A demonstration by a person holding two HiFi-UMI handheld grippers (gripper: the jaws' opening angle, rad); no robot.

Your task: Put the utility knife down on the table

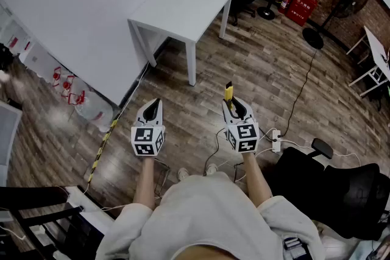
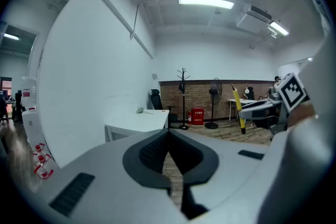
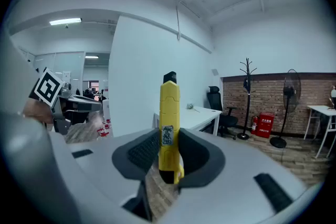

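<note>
Between the jaws of the right hand-held gripper (image 3: 169, 155), pinched upright, sits the utility knife (image 3: 169, 118). Left hand-held gripper (image 2: 169, 150) is pressed together, empty. White surface (image 1: 177, 16) is well ahead: approach, tilt knife flat, release only w/ contact.

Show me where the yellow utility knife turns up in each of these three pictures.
Head view: utility knife right of centre, poking forward out of the right tongs.
Left gripper view: utility knife at far right, mid-height, upright.
Right gripper view: utility knife dead centre, clamped upright.
Shared landmark: white table, in all three.
</note>
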